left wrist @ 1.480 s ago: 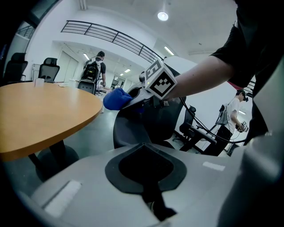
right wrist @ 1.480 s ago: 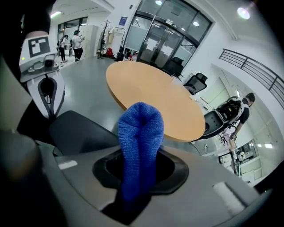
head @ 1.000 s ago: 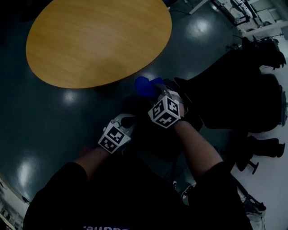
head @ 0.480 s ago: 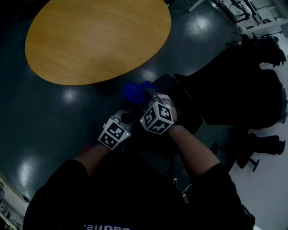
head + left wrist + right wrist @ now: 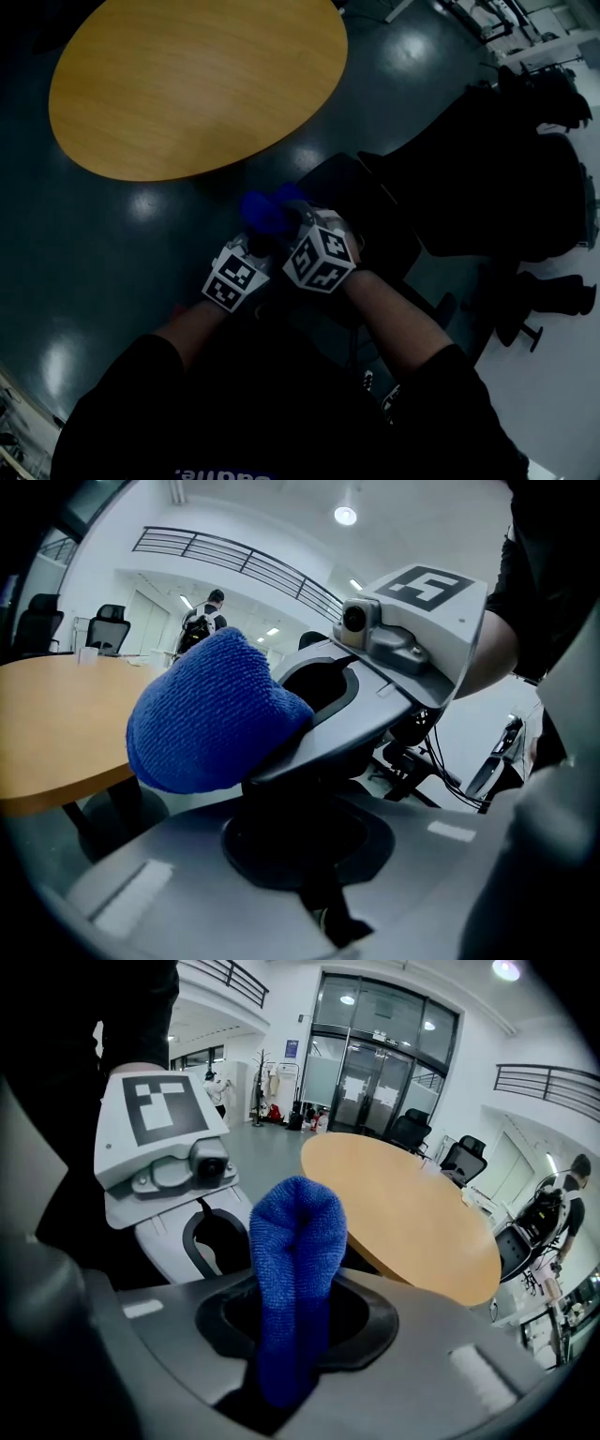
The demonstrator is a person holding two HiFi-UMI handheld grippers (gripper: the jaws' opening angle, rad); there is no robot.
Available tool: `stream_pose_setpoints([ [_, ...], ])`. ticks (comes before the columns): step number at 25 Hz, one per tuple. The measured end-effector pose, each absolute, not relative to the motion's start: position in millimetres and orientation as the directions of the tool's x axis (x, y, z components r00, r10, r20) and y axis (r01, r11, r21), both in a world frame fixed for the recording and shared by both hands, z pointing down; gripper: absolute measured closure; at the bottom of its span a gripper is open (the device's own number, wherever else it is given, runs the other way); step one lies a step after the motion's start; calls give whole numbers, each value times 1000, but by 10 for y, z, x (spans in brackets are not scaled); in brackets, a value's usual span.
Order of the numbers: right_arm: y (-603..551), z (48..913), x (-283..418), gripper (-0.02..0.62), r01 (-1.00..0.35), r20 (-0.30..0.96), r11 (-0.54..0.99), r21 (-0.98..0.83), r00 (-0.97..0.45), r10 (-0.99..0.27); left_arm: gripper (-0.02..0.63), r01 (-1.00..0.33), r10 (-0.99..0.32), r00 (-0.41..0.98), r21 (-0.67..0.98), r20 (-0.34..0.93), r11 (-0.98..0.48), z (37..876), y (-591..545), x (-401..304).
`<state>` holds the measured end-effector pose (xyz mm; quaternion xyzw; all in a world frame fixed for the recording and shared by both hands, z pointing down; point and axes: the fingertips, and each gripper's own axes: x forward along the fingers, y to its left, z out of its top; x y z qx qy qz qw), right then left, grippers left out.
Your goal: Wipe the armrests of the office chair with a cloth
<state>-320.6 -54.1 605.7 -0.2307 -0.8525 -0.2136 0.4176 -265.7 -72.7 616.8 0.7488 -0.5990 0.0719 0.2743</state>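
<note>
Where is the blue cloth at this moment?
Head view, centre: the blue cloth is clamped in the right tool, beside the left tool, just short of the round table.

Left of the round wooden table [image 5: 187, 84], the dark glossy floor [image 5: 94, 244] lies open. Below the table's near edge the left gripper [image 5: 255, 248] and right gripper [image 5: 286, 223] crowd together, a bunched blue knitted cloth [image 5: 262, 210] between them and the table. Right of the table the bulky black office chair [image 5: 469, 206] blocks passage.
</note>
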Motion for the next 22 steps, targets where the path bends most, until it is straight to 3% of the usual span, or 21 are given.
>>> stream_pose_setpoints([
  [11, -557, 5728, -3132, 485, 539, 749, 831, 137, -605, 269, 586, -939, -841, 285, 310, 459, -149, 6167, -640, -2581],
  [17, -1618, 5338, -3069, 485, 348, 715, 917, 194, -690, 111, 586, -944, -834, 275, 301, 478, -139, 6172, -653, -2609],
  [22, -2589, 5387, -2816, 485, 199, 750, 941, 275, -656, -81, 586, -947, -829, 270, 289, 490, -138, 6229, -655, -2621],
])
